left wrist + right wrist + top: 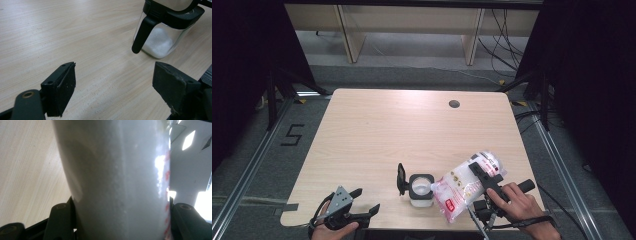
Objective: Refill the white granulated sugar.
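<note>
A clear plastic bag of white grains [464,184] with red print is held tilted, its lower end at the rim of a small glass jar [421,190]. My right gripper [484,176] is shut on the bag; in the right gripper view the bag [117,180] sits squeezed between both jaws. The jar has a black rim, an open black flip lid [401,179] on its left and white grains in its bottom [160,46]. My left gripper [364,200] rests near the table's front left edge, open and empty, with the jar ahead of its jaws [115,87].
The light wooden table [412,130] has a round cable hole [454,104] at the back right. Dark floor and black stands surround it, with table legs and cables beyond the far edge.
</note>
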The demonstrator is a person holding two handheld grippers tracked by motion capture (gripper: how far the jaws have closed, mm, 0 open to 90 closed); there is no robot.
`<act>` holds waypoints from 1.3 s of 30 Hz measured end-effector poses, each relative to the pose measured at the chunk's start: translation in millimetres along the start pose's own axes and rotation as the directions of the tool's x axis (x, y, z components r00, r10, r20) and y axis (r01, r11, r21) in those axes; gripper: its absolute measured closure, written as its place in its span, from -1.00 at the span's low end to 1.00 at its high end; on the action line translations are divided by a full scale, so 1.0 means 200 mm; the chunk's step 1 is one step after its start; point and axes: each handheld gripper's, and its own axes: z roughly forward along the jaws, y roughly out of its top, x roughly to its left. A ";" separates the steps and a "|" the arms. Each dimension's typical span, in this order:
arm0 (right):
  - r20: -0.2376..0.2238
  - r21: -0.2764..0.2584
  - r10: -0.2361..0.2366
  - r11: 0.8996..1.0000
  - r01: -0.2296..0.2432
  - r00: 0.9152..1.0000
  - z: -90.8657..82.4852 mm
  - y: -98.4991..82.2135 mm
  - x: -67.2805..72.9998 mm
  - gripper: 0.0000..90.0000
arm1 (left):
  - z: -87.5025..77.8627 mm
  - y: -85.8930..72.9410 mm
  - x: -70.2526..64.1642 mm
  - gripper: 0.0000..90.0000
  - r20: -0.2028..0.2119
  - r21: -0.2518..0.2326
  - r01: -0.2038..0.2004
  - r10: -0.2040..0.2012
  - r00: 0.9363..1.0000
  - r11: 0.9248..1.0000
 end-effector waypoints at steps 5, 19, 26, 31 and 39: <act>-0.003 0.006 -0.009 1.000 0.009 1.000 -0.01 0.00 -0.01 -0.02 | 0.00 0.00 0.01 -0.59 0.008 -0.001 -0.032 0.032 0.999 0.999; -0.012 0.021 0.007 1.000 -0.007 1.000 -0.01 0.00 0.00 -0.02 | -0.01 0.00 0.00 -0.59 -0.002 0.007 -0.007 0.007 1.000 1.000; 0.004 0.000 -0.012 1.000 0.012 1.000 0.00 0.01 0.00 -0.02 | -0.01 0.00 0.00 -0.59 -0.003 0.008 -0.011 0.011 1.000 1.000; 0.005 0.002 -0.016 1.000 0.016 1.000 -0.01 0.01 -0.01 -0.01 | -0.01 0.00 0.01 -0.59 -0.001 0.018 -0.023 0.023 1.000 1.000; -0.014 0.019 0.014 1.000 -0.013 1.000 -0.02 0.01 0.00 -0.01 | 0.00 0.00 0.01 -0.59 -0.007 0.003 -0.003 0.003 1.000 1.000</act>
